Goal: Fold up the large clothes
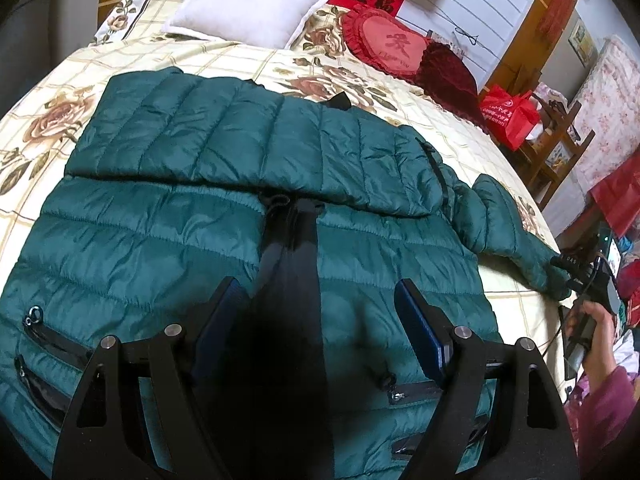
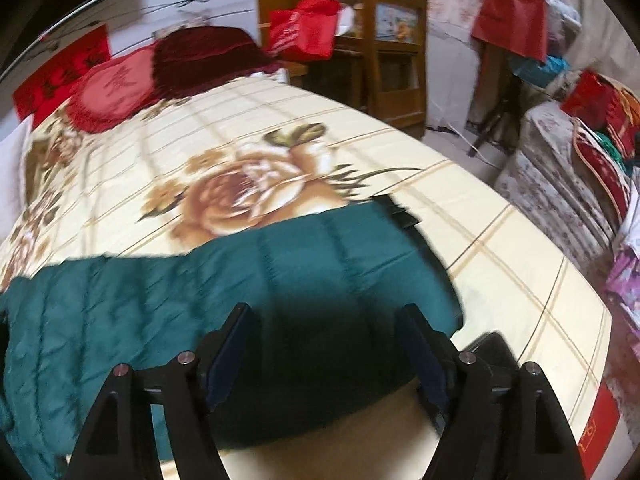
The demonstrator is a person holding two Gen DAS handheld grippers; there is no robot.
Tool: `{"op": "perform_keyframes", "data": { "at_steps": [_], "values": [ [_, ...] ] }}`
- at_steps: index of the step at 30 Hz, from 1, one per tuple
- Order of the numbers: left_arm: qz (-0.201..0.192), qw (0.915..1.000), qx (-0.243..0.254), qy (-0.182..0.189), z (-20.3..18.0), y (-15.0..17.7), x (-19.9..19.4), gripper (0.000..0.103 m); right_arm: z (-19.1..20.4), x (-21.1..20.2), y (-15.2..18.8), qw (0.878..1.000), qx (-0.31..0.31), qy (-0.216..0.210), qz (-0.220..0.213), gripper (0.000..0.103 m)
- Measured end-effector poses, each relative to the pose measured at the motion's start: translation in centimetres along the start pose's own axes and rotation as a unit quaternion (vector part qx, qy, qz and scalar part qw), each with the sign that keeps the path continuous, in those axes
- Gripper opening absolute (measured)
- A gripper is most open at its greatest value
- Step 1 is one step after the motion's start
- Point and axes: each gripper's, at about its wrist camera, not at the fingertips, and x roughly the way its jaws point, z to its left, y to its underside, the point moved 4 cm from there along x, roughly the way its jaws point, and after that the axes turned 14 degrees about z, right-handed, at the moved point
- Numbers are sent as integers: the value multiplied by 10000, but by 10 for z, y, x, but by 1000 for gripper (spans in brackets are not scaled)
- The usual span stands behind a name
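Jacket (image 1: 224, 208): spread flat on the floral bedspread (image 1: 340, 68), one sleeve folded across.
Left gripper (image 1: 320, 320): held spread, nothing clamped.
Right gripper (image 2: 324, 344): parted over the sleeve (image 2: 320, 264), nothing gripped.

We see bare floral bedspread (image 2: 500, 240) toward the bed's right edge; white square pillow (image 1: 248, 0) and red heart-shaped cushion (image 1: 386, 42) crowd its head.

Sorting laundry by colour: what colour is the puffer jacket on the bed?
Dark teal green puffer jacket, with black zipper trim; clearest in the left wrist view.
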Motion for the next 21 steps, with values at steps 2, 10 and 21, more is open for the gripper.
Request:
{"op": "perform_keyframes", "data": {
  "at_steps": [2, 10, 21],
  "values": [
    [17, 10000, -37, 22, 2, 1, 1, 79, -8, 5, -6, 9999, 114, -16, 24, 75],
    [110, 9999, -116, 45, 7, 4, 4, 80, -17, 28, -22, 9996, 140, -92, 239, 80],
    [210, 9996, -181, 51, 9, 7, 10, 79, -20, 47, -24, 9981, 120, -335, 508, 86]
  ]
}}
